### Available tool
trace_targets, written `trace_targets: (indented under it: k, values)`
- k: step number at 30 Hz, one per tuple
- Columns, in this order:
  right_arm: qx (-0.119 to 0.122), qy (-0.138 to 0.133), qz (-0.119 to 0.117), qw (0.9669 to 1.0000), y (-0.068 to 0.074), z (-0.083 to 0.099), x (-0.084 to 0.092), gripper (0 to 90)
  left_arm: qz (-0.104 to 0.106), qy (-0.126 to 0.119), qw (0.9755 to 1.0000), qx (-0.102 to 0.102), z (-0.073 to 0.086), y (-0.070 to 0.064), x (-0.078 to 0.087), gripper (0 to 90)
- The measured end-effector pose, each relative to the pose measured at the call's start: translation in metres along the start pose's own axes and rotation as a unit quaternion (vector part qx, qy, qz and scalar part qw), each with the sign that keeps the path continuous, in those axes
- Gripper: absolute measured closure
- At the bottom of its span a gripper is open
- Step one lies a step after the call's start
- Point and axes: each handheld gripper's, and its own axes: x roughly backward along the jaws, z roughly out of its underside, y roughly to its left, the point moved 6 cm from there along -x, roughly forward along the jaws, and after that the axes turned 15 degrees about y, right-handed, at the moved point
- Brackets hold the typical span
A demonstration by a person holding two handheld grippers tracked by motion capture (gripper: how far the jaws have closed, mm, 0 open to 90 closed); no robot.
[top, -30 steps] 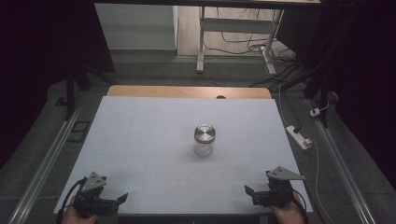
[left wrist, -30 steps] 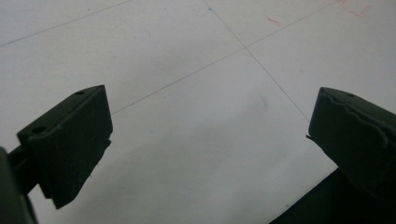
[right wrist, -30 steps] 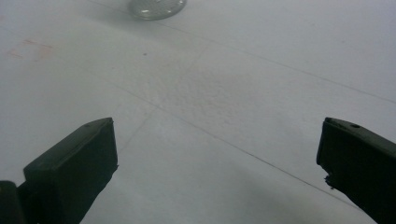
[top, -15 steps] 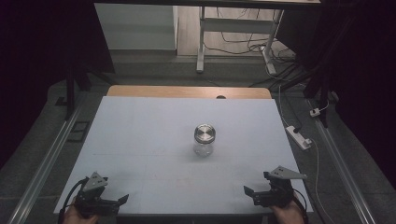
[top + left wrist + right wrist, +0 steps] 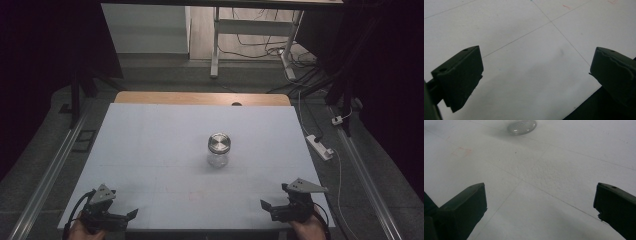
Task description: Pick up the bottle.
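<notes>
Left tongs [image 5: 131,214]: you've got them low at the near edge of the table [image 5: 150,140], jaws spread wide, nothing between them but bare white surface.
Right tongs [image 5: 265,205]: same story at your other hand, jaws wide apart and empty, pointed inward across the table.
Jar [image 5: 219,150]: standing upright well ahead of both tongs, roughly midway between them, and well apart from each; from your right tongs it sits far forward and a little to the left.
Handling: clear glass body with a metal lid [image 5: 219,142], so I'd judge it rigid, smooth, likely slippery and breakable if tipped. It looks empty, so probably light.
Where to hold: take the glass body from the side with one pair to steady it; the lid's rim is the place for the other pair if it's coming off.
Around it: nothing else stands on the table near the jar.
In the way: nothing between either tongs and the jar, both lanes are open.
Beyond: a power strip [image 5: 319,146] lies on the floor, far ahead of your right tongs, off the table.
</notes>
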Motion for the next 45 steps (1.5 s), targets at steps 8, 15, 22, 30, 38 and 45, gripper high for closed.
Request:
trace_targets:
  k: [8,15,22,30,38,45]
  values:
    - [0.018,-0.024,-0.011,0.9995,0.005,-0.009,0.004,0.0,0.005,-0.002,1.0000,0.003,0.000,0.001,0.000,0.0]
    - [0.031,-0.017,-0.029,0.9989,0.010,-0.013,-0.004,0.0,0.008,-0.002,1.0000,0.004,0.000,0.001,0.000,0.0]
    - [0.047,-0.016,-0.032,0.9982,0.015,-0.022,-0.009,0.0,0.008,0.000,1.0000,0.005,0.000,0.001,0.000,0.0]
    - [0.061,-0.014,-0.039,0.9973,0.019,-0.029,-0.015,0.0,0.011,0.000,0.9999,0.006,0.000,0.001,0.000,0.0]
    - [0.057,-0.014,-0.059,0.9965,0.022,-0.043,-0.025,0.0,0.008,0.003,1.0000,0.004,0.000,0.001,-0.001,0.0]
    - [0.069,-0.014,-0.061,0.9957,0.024,-0.054,-0.034,0.0,0.008,0.003,1.0000,0.004,0.000,0.001,-0.001,0.0]
